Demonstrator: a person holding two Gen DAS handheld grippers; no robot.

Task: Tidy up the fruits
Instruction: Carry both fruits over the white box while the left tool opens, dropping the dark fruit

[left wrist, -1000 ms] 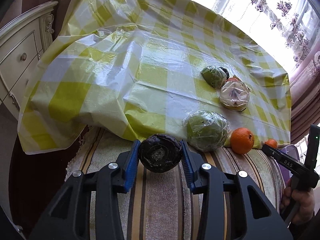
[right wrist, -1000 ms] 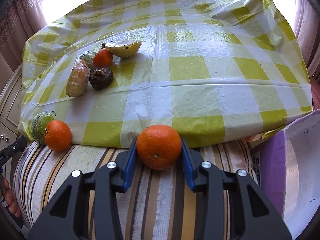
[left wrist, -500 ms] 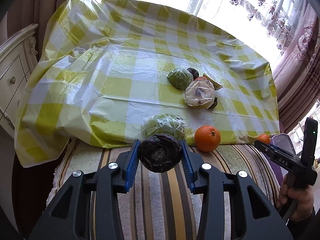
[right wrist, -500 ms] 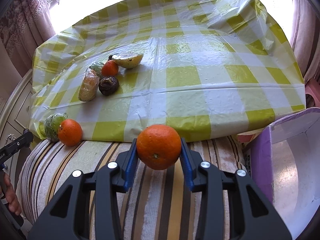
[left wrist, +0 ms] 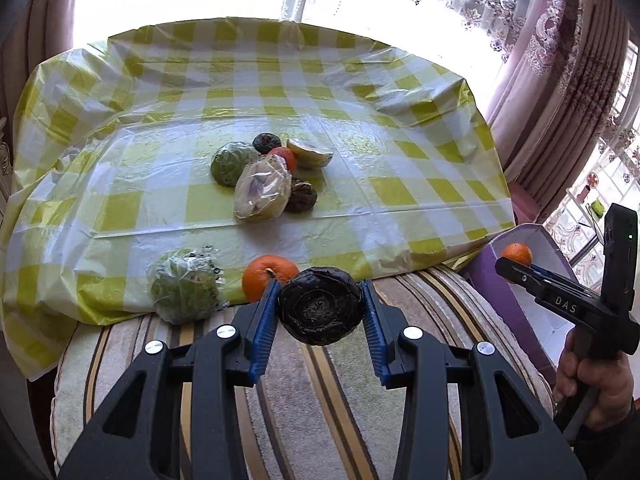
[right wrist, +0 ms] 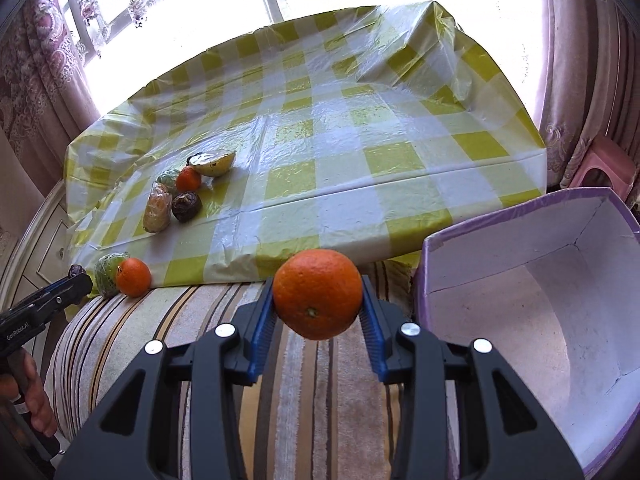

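Observation:
My left gripper (left wrist: 320,306) is shut on a dark shrivelled fruit (left wrist: 320,304), held above the striped cushion (left wrist: 320,400). My right gripper (right wrist: 318,300) is shut on an orange (right wrist: 318,294), just left of an open purple box (right wrist: 520,320) with a white inside. In the left wrist view the right gripper (left wrist: 520,264) shows at the far right with its orange (left wrist: 517,254) by the box (left wrist: 484,272). On the checked cloth's near edge lie a wrapped green fruit (left wrist: 184,284) and another orange (left wrist: 266,278).
A cluster of fruits lies mid-cloth: a bagged pale fruit (left wrist: 262,190), a green one (left wrist: 232,162), two dark ones (left wrist: 300,196), a small orange one (left wrist: 284,156) and a yellow half (left wrist: 310,154). A pink stool (right wrist: 600,168) stands at the right; curtains and window lie behind.
Both grippers have risen and swung right with their fruits. The purple box has come fully into the right wrist view, and the right gripper's orange now sits beside it.

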